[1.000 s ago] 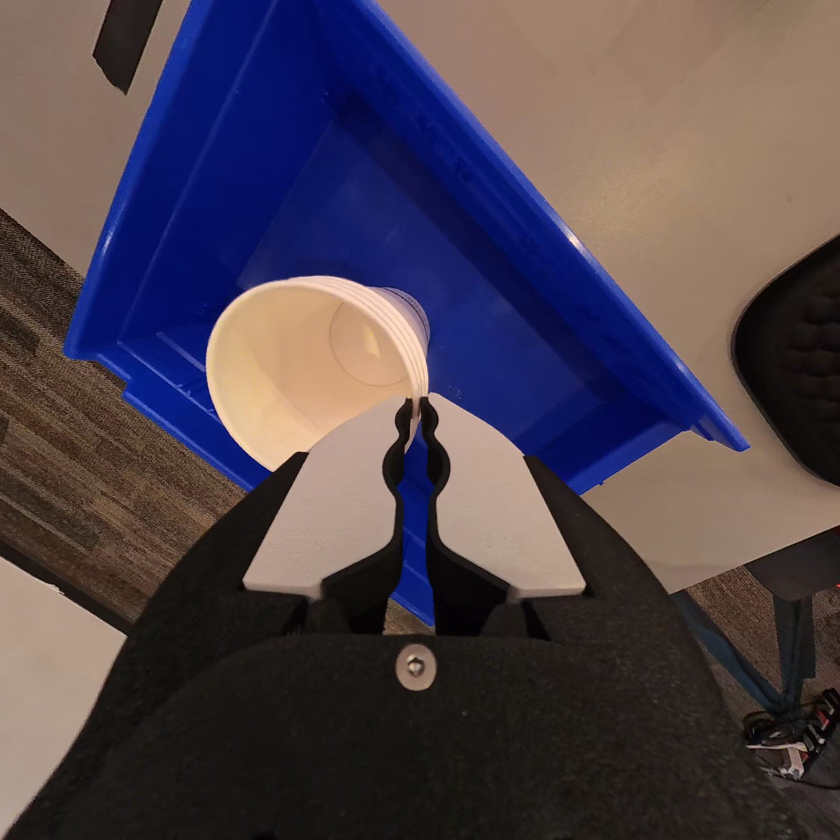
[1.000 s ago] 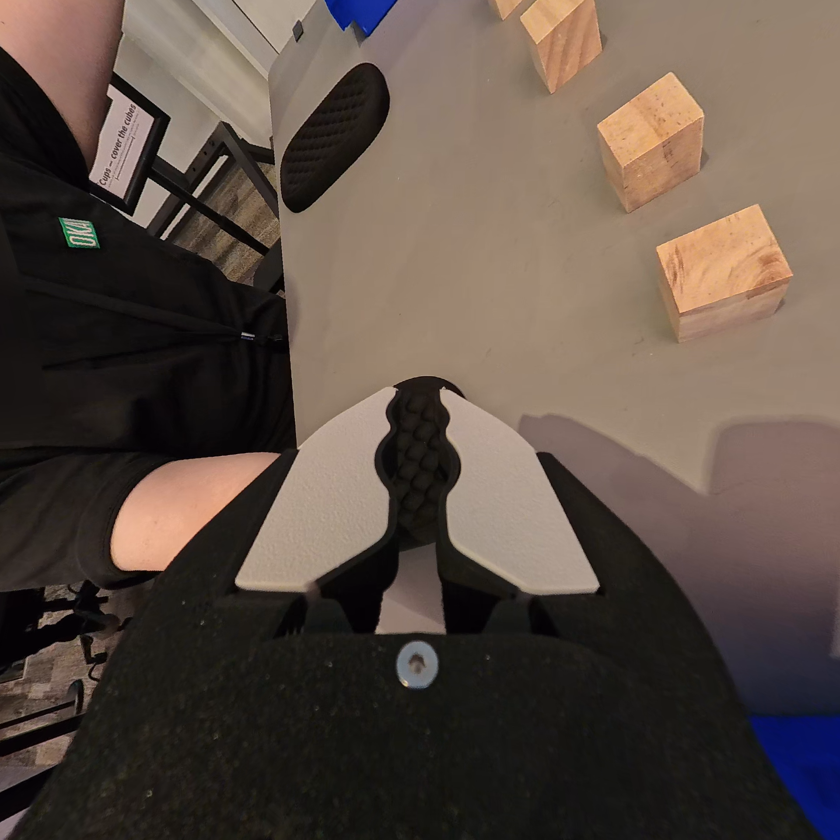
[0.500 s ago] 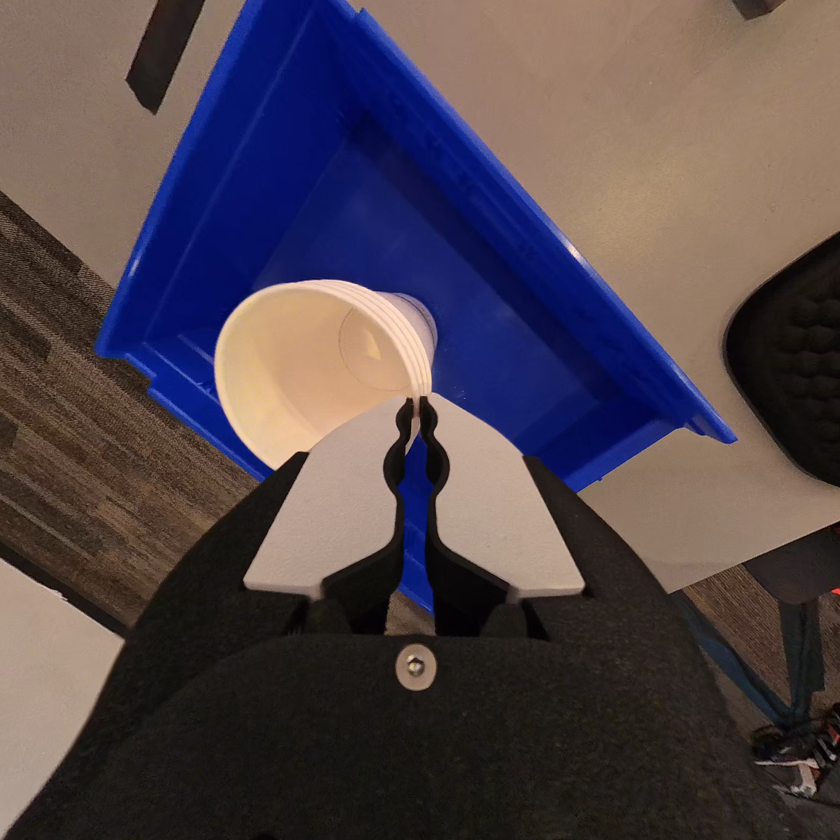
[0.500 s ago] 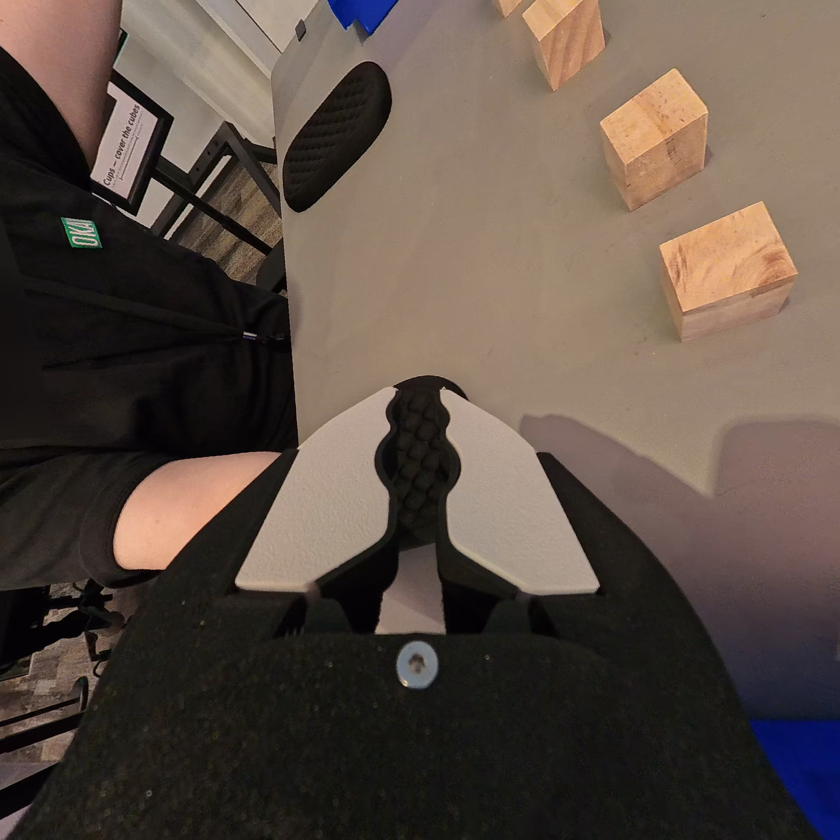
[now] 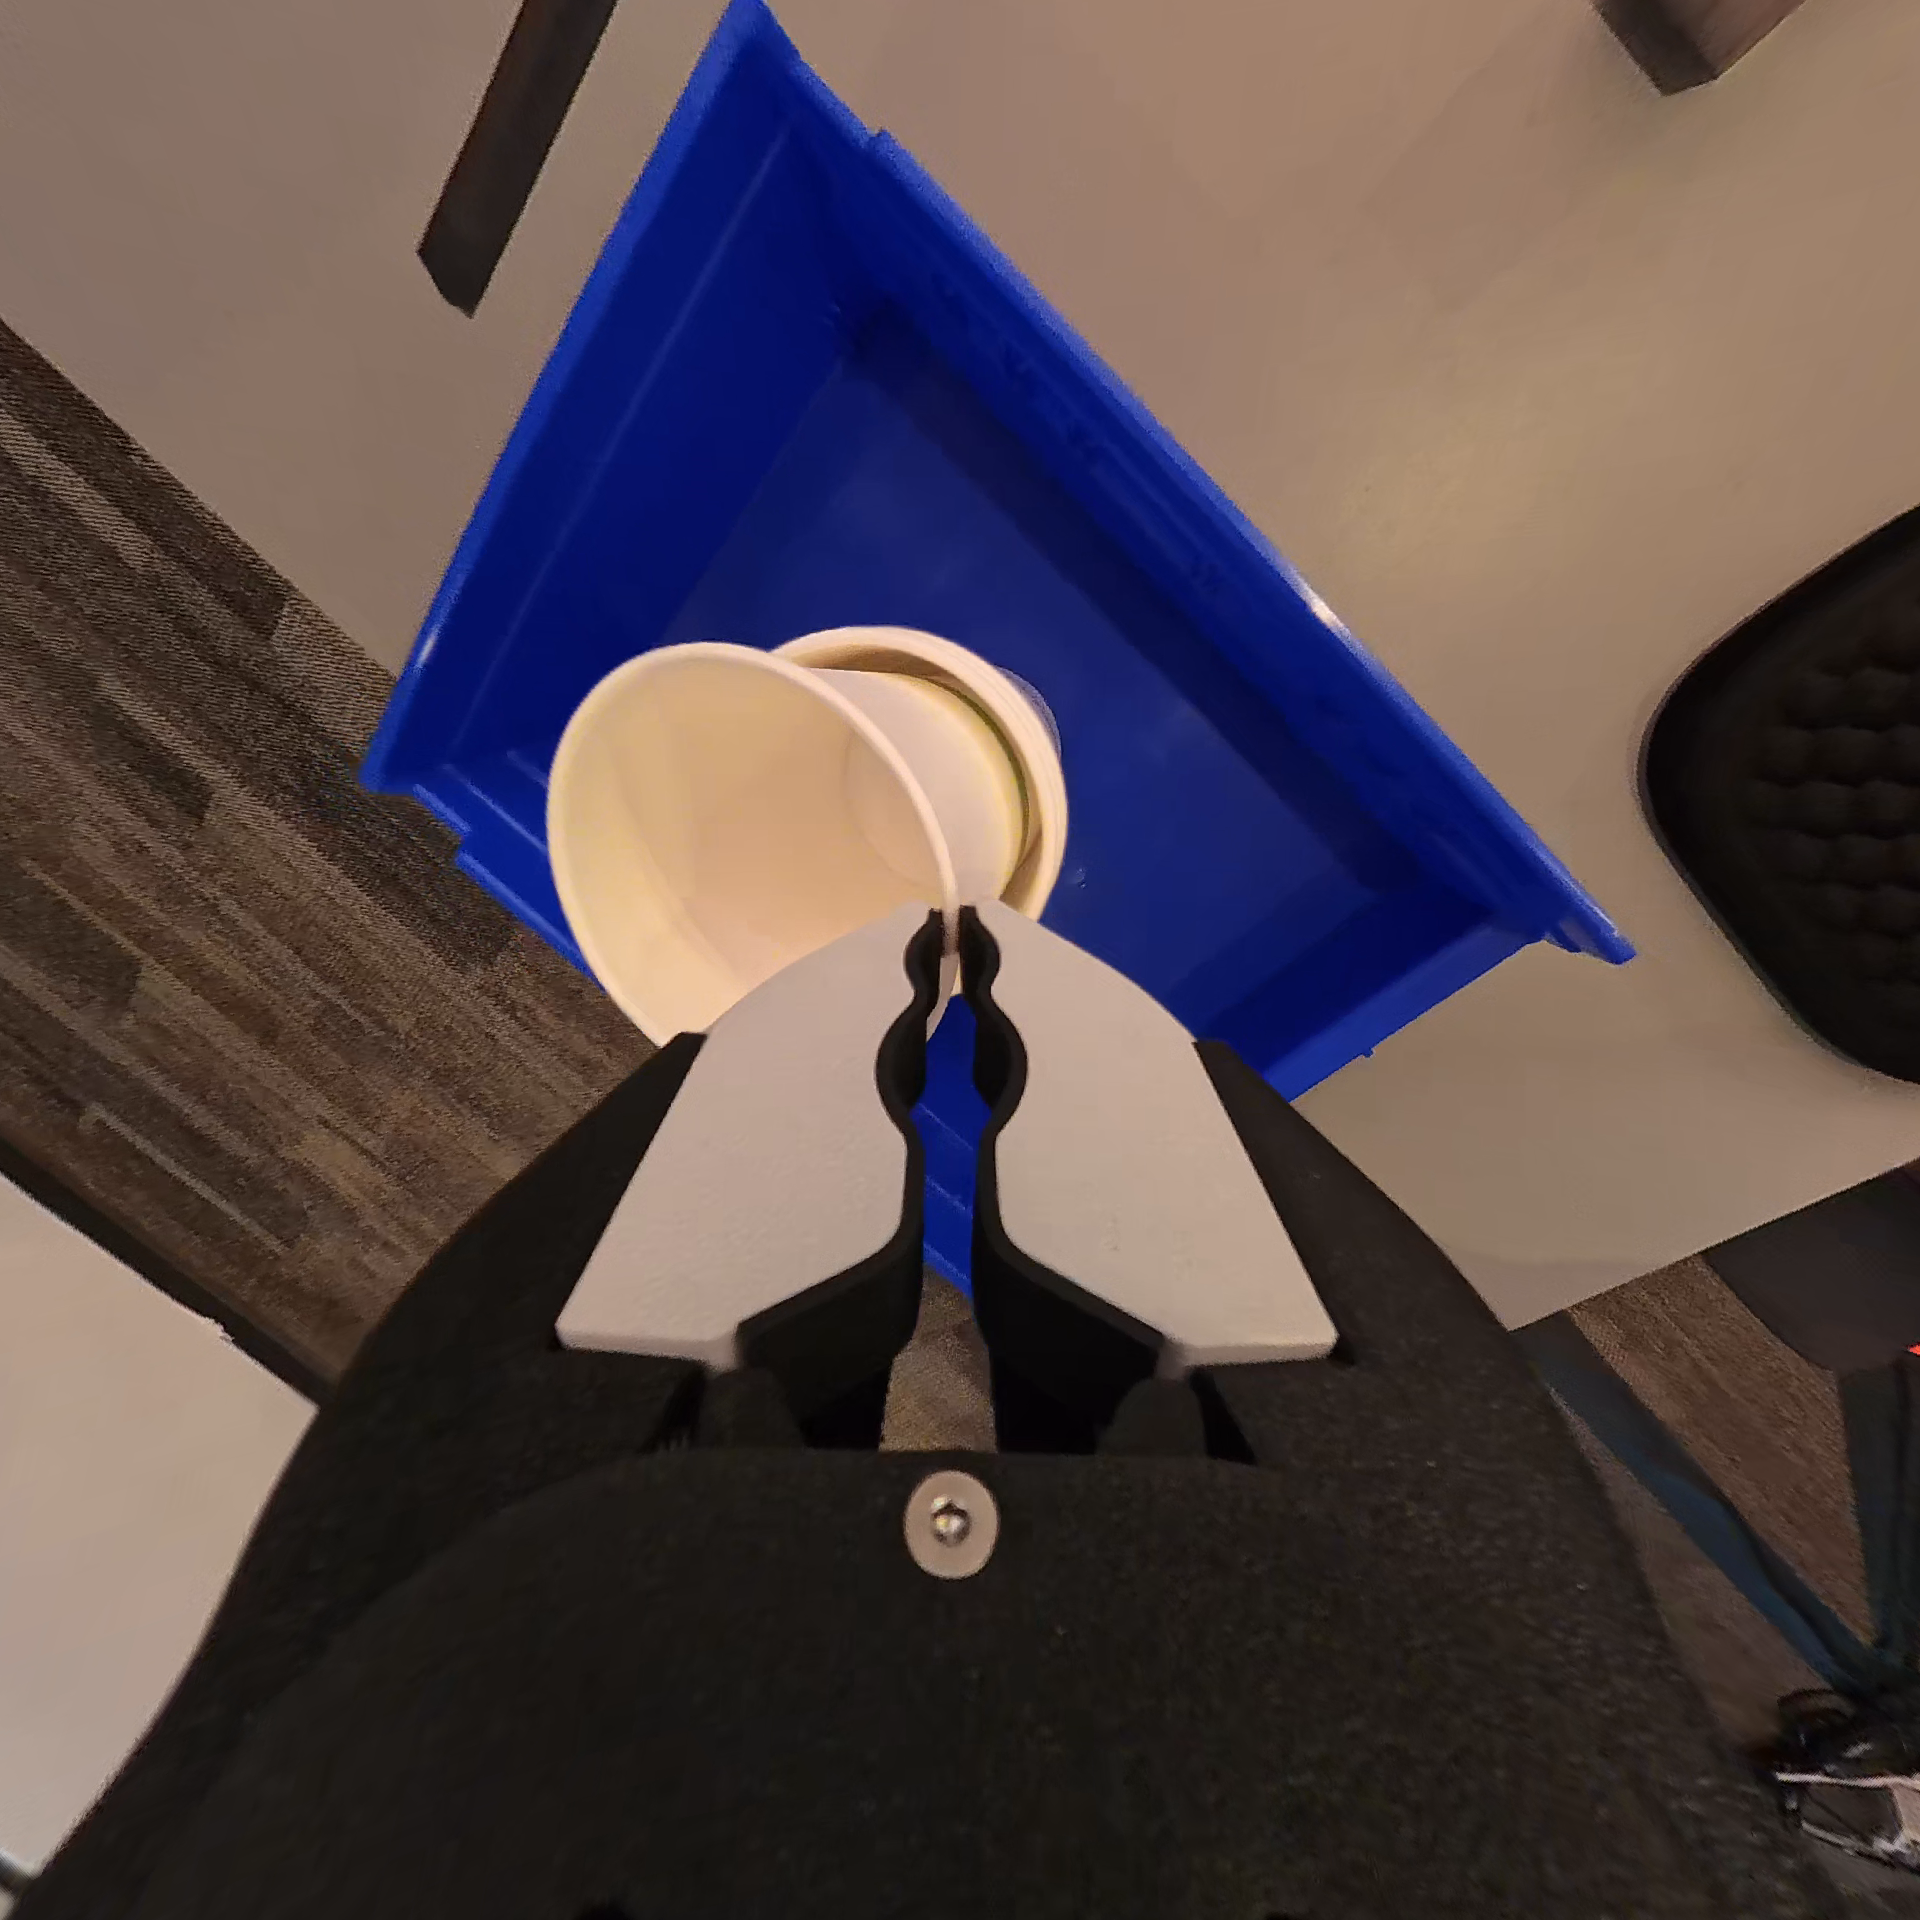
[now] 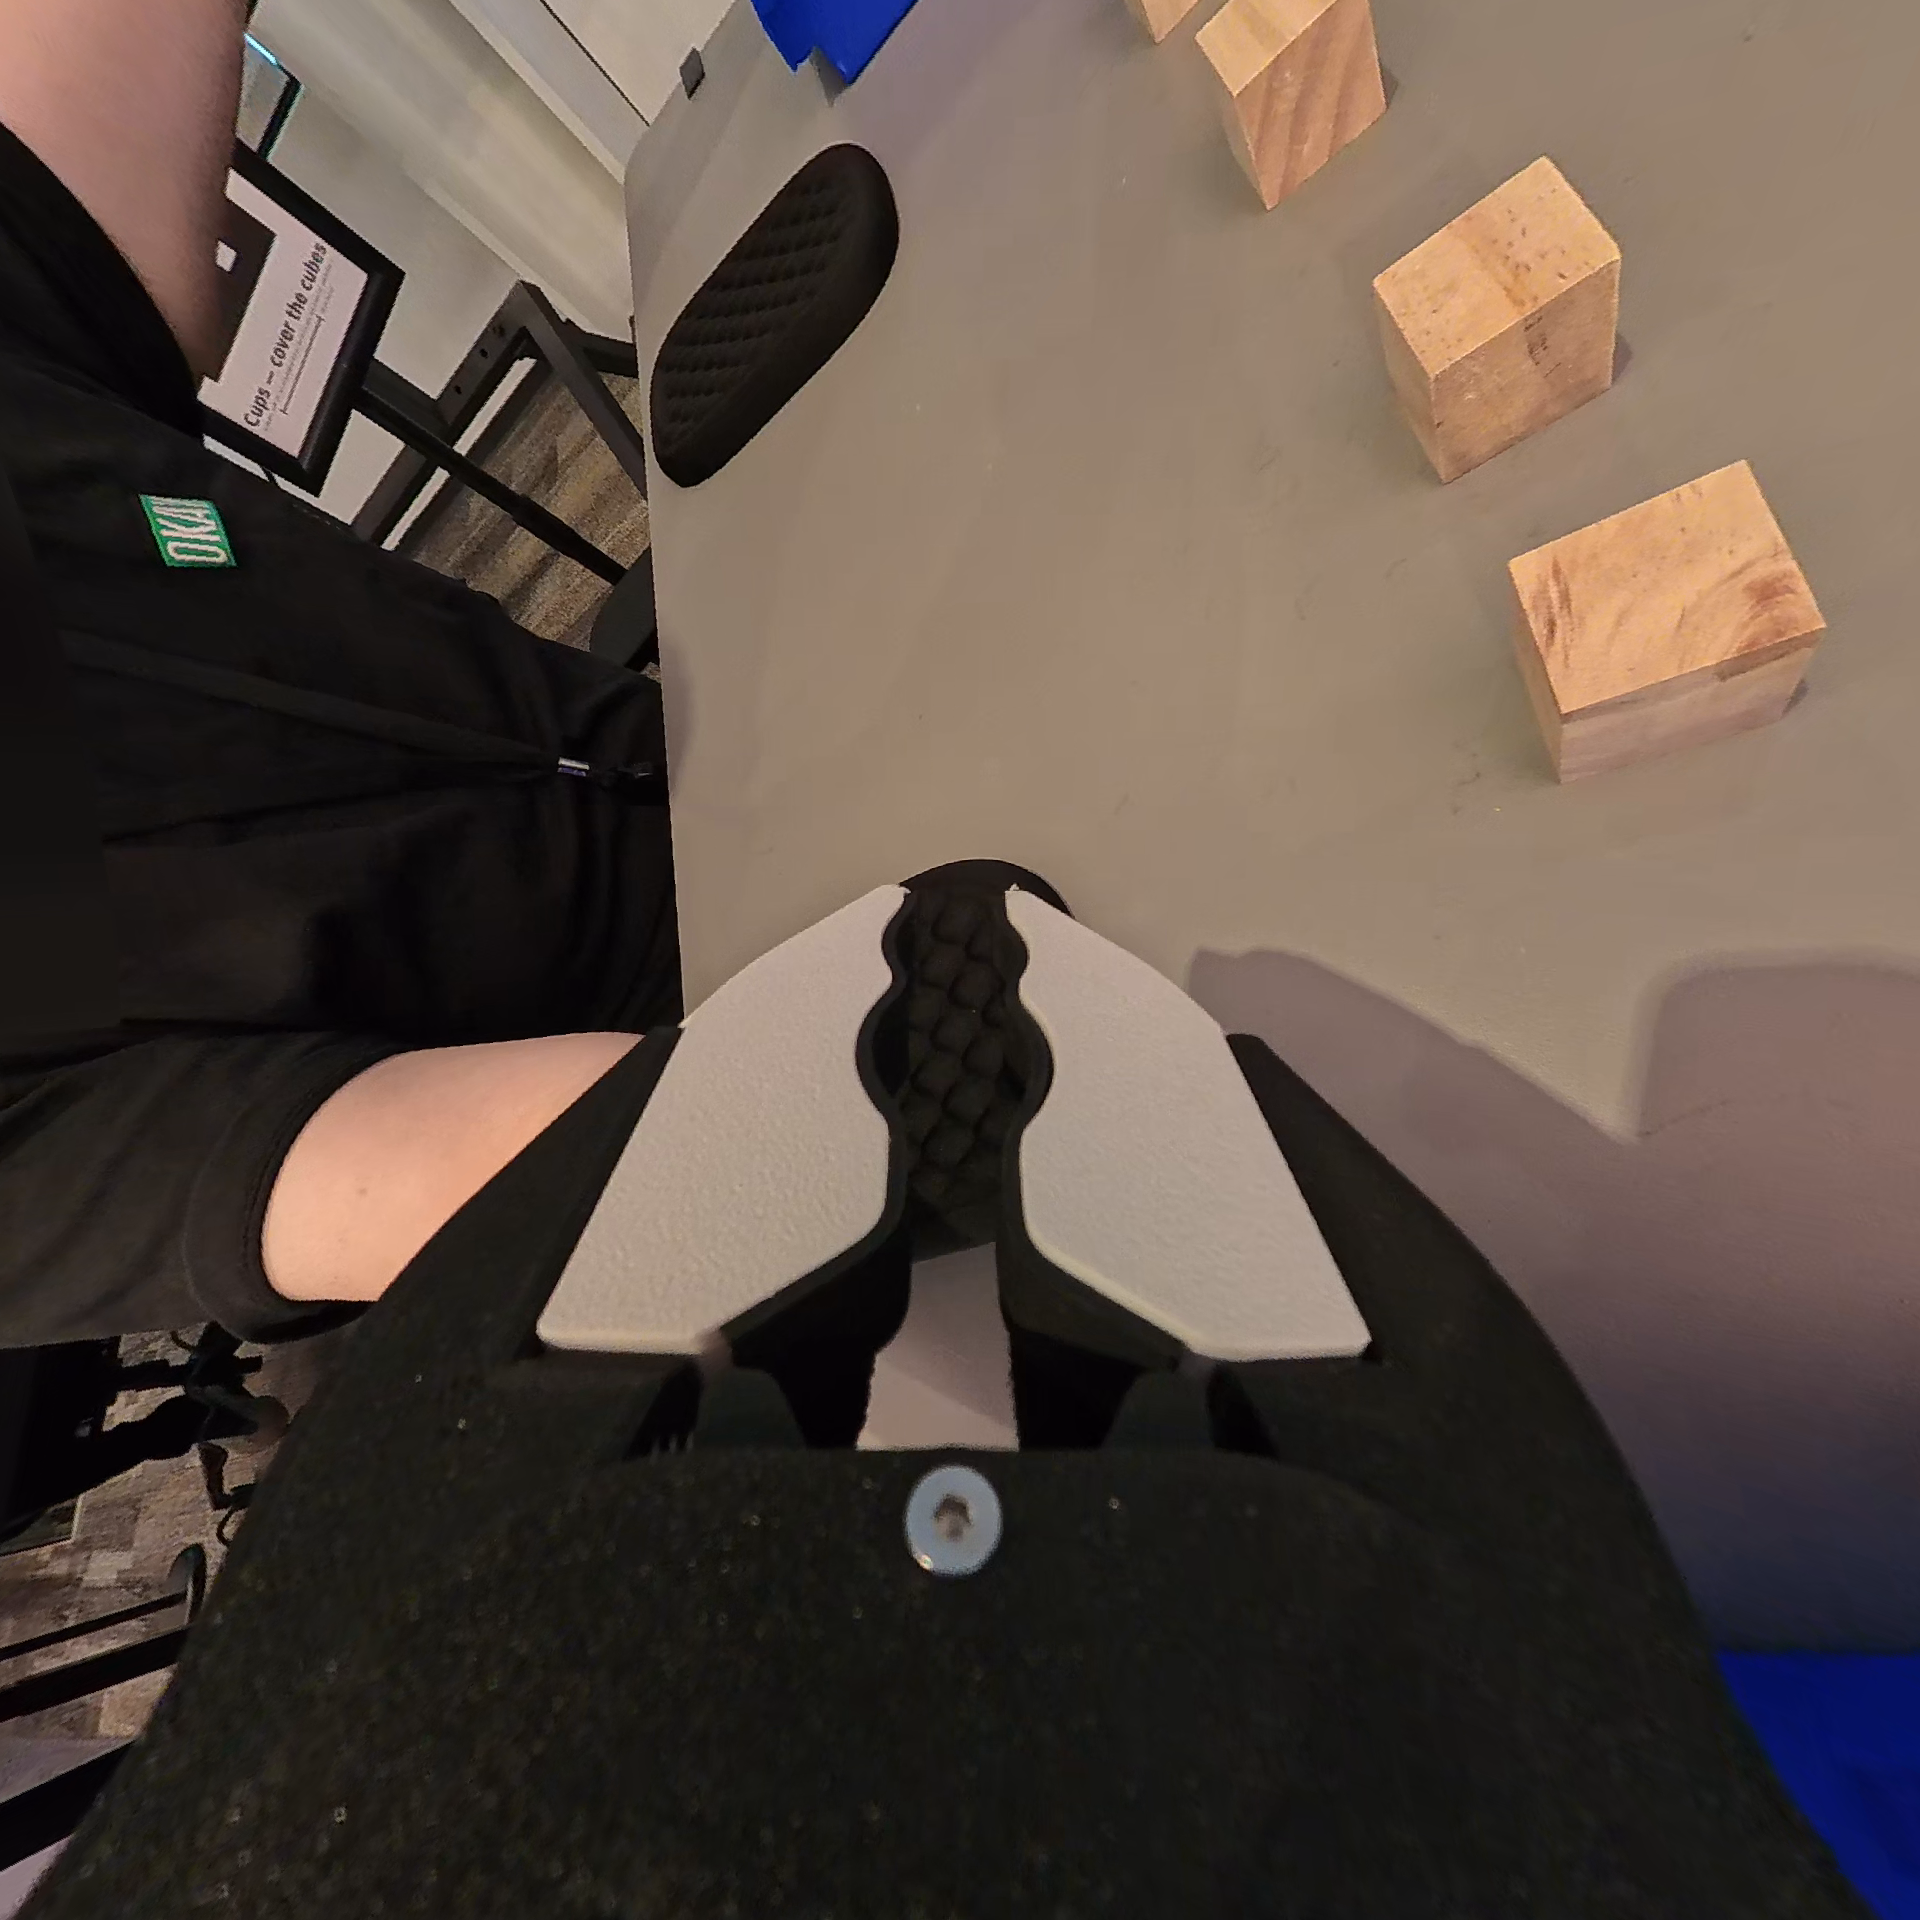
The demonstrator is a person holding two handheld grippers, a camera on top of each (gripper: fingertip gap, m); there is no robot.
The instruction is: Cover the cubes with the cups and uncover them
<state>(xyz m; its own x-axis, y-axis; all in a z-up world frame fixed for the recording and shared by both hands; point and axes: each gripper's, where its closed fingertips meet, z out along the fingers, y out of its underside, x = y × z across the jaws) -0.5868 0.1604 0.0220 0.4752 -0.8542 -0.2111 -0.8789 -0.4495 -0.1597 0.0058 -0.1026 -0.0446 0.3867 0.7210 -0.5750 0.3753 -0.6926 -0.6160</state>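
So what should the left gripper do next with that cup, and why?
Probably keep lifting the cup clear, then carry it toward the cubes. The left gripper pinches its rim, and the cup has tilted half out of the stack over the blue bin. No cube is covered yet.

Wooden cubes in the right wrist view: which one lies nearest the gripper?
The cube at the lower right, lowest in the row; the others stand farther up the table.
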